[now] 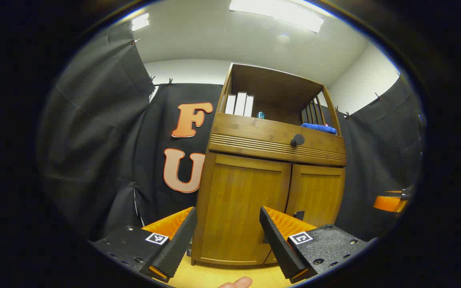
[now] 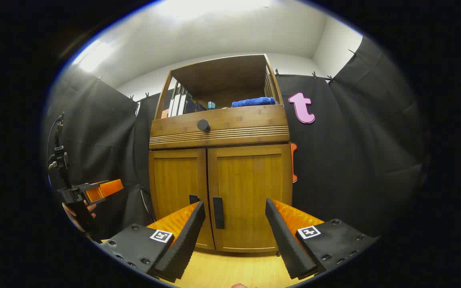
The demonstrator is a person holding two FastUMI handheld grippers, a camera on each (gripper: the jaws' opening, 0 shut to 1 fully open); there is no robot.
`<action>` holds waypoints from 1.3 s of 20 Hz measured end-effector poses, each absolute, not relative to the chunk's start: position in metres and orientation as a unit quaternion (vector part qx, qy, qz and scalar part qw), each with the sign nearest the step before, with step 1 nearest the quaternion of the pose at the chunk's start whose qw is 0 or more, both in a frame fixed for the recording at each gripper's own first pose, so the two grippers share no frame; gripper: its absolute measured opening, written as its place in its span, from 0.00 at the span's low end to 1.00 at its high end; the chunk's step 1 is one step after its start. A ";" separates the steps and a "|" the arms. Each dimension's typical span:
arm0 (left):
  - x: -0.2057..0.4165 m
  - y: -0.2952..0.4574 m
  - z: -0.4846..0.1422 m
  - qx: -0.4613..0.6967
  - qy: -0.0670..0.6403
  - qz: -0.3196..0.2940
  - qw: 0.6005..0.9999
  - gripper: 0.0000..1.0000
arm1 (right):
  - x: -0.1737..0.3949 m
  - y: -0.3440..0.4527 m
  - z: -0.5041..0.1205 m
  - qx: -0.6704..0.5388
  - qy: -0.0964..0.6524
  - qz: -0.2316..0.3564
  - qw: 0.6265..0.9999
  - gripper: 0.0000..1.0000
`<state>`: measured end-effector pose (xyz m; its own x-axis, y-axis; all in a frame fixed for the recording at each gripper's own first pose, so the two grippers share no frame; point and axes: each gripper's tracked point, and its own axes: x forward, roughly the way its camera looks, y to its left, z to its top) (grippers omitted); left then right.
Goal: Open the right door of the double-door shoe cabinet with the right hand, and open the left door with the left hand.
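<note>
1. The left gripper (image 1: 227,244) had its jaws spread wide with nothing between them, held short of the shoe cabinet (image 1: 270,160) and touching no part of it.
2. The right gripper (image 2: 234,236) likewise stood wide apart and empty, aimed at the lower front of the cabinet but apart from it.
3. Between the right gripper's fingers, the right door (image 2: 250,196) showed shut, its dark vertical handle (image 2: 218,213) near the centre seam.
4. The left door (image 2: 178,192) was shut too, flush with its neighbour; its handle (image 2: 193,199) peeked out just above one finger in the right gripper view.
5. In the left gripper view both doors sat closed, with the left door filling the gap between the fingers.
6. Above the doors ran a drawer front with a round dark knob (image 1: 297,140).
7. On the open shelf over it stood 3 white books (image 1: 239,104), a small teal object (image 1: 260,115) and a folded blue cloth (image 1: 318,128).
8. The cabinet stood on a pale wood floor (image 2: 230,268) against the black cloth wall.
9. Far off to the side in the right gripper view, a hand (image 2: 79,216) held the left gripper; I could not tell its jaw state from there.
</note>
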<state>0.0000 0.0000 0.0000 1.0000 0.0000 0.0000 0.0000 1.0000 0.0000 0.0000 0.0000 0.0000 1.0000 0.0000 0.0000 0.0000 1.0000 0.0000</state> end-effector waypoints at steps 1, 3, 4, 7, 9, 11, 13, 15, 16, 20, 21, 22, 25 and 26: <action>0.000 0.001 0.000 -0.002 0.001 0.002 1.000 0.94 | -0.001 0.001 0.001 -0.001 -0.001 0.001 1.000 0.99; -0.001 0.001 -0.003 -0.008 0.006 0.003 1.000 0.97 | -0.004 0.001 0.003 -0.003 -0.005 0.002 1.000 0.98; -0.001 0.001 -0.004 -0.010 0.008 0.003 1.000 0.94 | -0.004 0.001 0.005 -0.003 -0.007 0.002 1.000 0.98; 0.001 0.002 -0.004 -0.009 0.010 0.003 1.000 0.94 | -0.004 0.001 0.005 -0.002 -0.008 0.000 1.000 1.00; 0.000 0.002 -0.005 -0.011 0.010 0.002 1.000 0.94 | -0.005 0.000 0.007 -0.002 -0.009 0.000 1.000 0.98; -0.001 0.001 -0.004 -0.013 0.008 -0.004 1.000 0.94 | -0.003 -0.002 0.009 0.000 -0.012 -0.002 1.000 0.89; 0.000 0.000 -0.002 -0.011 0.004 -0.007 1.000 0.94 | -0.003 -0.004 0.009 0.001 -0.012 -0.004 1.000 0.98; -0.001 -0.001 0.000 -0.008 0.000 -0.009 1.000 0.94 | -0.003 -0.005 0.009 0.002 -0.012 -0.004 1.000 0.98; 0.000 -0.001 0.001 -0.008 -0.002 -0.011 1.000 0.94 | -0.002 -0.005 0.009 0.003 -0.013 -0.004 1.000 0.89; 0.000 -0.002 0.000 -0.007 -0.001 -0.013 1.000 0.94 | 0.002 -0.006 0.011 0.001 -0.015 -0.004 1.000 0.98; 0.000 -0.001 0.000 -0.007 -0.001 -0.014 1.000 0.94 | 0.004 -0.007 0.013 -0.003 -0.015 -0.006 1.000 0.98; 0.000 0.000 -0.001 -0.006 0.000 -0.014 1.000 0.94 | 0.007 -0.007 0.015 -0.005 -0.016 -0.007 1.000 0.98; 0.002 0.000 -0.004 -0.006 0.004 -0.014 1.000 0.94 | 0.015 -0.005 0.021 -0.007 -0.027 -0.006 1.000 0.98; 0.002 0.001 -0.006 -0.005 0.006 -0.014 1.000 0.94 | 0.019 -0.001 0.024 -0.005 -0.033 -0.001 0.999 0.98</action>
<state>0.0019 0.0010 -0.0057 0.9995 -0.0276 -0.0126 0.0275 0.9996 -0.0106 0.0187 -0.0010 0.0242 0.9978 -0.0023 0.0664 0.0029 0.9999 -0.0098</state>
